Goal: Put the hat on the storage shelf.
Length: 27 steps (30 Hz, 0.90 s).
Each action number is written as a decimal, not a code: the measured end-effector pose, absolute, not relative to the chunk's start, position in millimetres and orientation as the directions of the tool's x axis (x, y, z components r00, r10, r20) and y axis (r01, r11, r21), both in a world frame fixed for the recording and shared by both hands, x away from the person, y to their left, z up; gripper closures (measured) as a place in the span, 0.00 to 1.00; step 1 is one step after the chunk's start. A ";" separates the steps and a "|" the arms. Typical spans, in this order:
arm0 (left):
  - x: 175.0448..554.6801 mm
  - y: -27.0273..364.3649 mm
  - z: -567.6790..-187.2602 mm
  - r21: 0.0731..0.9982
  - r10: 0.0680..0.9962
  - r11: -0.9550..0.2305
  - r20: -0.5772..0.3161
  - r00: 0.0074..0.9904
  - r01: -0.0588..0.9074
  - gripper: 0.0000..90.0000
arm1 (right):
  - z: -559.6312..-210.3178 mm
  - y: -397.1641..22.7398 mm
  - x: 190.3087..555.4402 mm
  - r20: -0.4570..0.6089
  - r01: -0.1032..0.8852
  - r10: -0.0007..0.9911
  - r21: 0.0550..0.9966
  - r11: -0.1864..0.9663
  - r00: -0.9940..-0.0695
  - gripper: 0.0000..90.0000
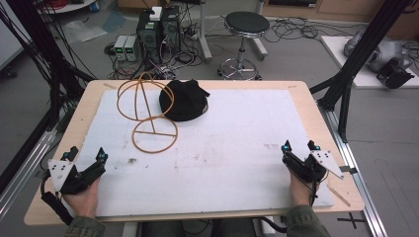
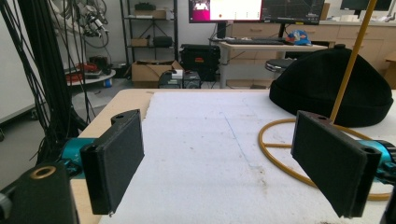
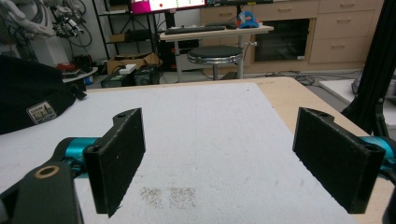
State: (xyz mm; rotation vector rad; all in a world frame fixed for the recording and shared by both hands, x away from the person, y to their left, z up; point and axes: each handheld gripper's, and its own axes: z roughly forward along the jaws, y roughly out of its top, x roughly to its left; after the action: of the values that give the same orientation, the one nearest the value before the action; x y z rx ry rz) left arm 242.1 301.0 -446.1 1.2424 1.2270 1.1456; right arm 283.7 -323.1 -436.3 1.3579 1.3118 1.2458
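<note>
My left gripper point(image 1: 88, 159), jaws wide and empty, sits nearer the black cap point(image 1: 184, 101) than my right gripper point(image 1: 299, 146), also wide and empty.

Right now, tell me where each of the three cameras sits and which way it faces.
High view: above the near table edge, looking forward and down on the white mat; both forearms, left gripper and right gripper show.
Left gripper view: low at the mat's near left, facing across to the black hat and yellow wire stand; open jaws show.
Right gripper view: low at near right, facing a stool; open jaws show.
All three share the hat.
</note>
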 end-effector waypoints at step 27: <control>241.4 302.1 -446.0 0.999 0.999 0.029 -0.031 0.031 0.045 0.19 | -436.9 -325.1 283.6 0.110 0.148 0.993 0.984 -0.103 -0.041 0.18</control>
State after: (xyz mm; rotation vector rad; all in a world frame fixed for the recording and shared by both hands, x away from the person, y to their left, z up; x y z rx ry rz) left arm 241.4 302.1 -446.0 1.2345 1.2327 1.1422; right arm 283.6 -325.1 -436.9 1.3741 1.3019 1.2530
